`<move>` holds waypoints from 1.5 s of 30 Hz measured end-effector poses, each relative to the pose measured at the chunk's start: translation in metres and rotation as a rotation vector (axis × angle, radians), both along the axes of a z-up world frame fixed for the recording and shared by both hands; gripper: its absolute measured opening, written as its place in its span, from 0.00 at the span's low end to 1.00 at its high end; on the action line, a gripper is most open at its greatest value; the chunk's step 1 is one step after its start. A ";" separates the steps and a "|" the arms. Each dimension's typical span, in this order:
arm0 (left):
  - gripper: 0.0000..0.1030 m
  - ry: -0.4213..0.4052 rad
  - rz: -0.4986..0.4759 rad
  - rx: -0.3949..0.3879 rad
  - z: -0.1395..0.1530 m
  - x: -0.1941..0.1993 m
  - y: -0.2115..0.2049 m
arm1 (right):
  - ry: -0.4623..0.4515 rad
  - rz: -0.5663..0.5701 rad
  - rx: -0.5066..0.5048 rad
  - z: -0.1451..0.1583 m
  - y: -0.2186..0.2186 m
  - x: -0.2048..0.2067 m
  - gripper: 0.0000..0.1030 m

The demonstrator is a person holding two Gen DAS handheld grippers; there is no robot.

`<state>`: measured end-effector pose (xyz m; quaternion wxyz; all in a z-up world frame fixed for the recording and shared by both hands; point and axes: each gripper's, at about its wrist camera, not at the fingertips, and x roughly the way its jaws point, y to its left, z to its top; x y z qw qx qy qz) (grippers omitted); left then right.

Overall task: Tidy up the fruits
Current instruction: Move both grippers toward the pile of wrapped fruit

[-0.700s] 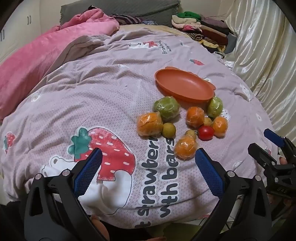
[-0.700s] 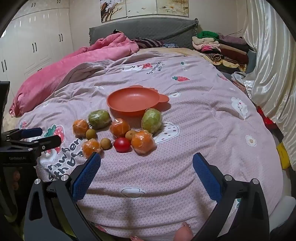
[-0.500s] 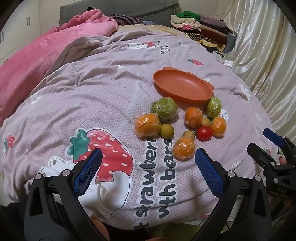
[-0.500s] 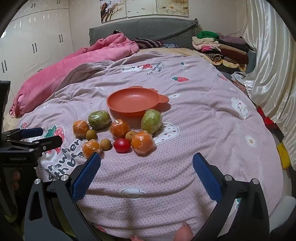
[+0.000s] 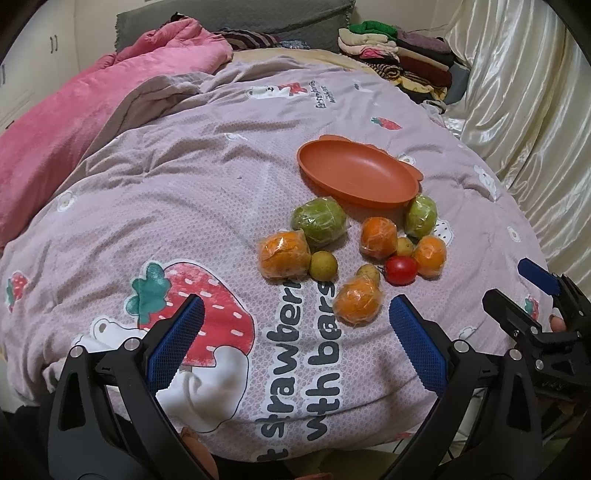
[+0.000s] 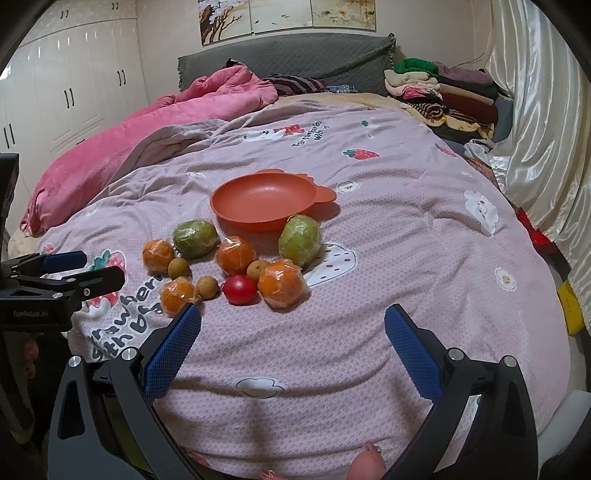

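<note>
Fruit (image 5: pixel 356 300) lies ahead of both wide-spread jaws, touching neither.

I am looking across a bed (image 6: pixel 388 236) spread with a mauve strawberry-print quilt (image 5: pixel 166 206). A pink blanket (image 6: pixel 155 140) lies bunched along its left side, below a grey padded headboard (image 6: pixel 295 51). White wardrobes (image 6: pixel 70 77) line the left wall, a painting (image 6: pixel 284 16) hangs above, folded clothes (image 6: pixel 439 92) sit stacked at the head, and cream satin curtains (image 6: pixel 535 110) close the right side.
</note>
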<state>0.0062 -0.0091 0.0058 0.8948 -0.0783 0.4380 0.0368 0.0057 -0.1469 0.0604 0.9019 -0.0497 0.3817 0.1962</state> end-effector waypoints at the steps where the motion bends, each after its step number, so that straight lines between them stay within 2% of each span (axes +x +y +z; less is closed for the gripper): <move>1: 0.92 0.008 0.001 0.004 -0.002 0.001 -0.001 | 0.001 -0.001 0.000 -0.001 -0.001 0.001 0.96; 10: 0.92 0.017 -0.004 0.054 -0.006 0.006 -0.005 | -0.001 0.002 0.002 -0.002 -0.002 0.005 0.96; 18: 0.92 0.002 -0.022 0.026 -0.007 0.015 -0.007 | 0.003 0.006 -0.014 -0.003 -0.003 0.023 0.96; 23: 0.92 0.027 -0.047 0.029 -0.014 0.023 -0.013 | 0.016 0.010 -0.035 -0.010 -0.005 0.034 0.96; 27: 0.92 0.102 -0.067 0.012 -0.023 0.029 -0.016 | 0.026 0.007 -0.040 -0.016 -0.008 0.041 0.96; 36: 0.92 0.106 -0.136 -0.022 -0.033 0.037 -0.025 | 0.035 0.018 -0.053 -0.023 -0.012 0.054 0.96; 39: 0.88 0.113 -0.151 -0.028 -0.037 0.039 -0.027 | 0.041 0.029 -0.057 -0.026 -0.013 0.058 0.96; 41: 0.80 0.116 -0.160 -0.030 -0.039 0.040 -0.029 | 0.052 0.042 -0.056 -0.029 -0.014 0.061 0.96; 45: 0.72 0.127 -0.173 -0.035 -0.042 0.043 -0.030 | 0.076 0.071 -0.051 -0.035 -0.011 0.066 0.96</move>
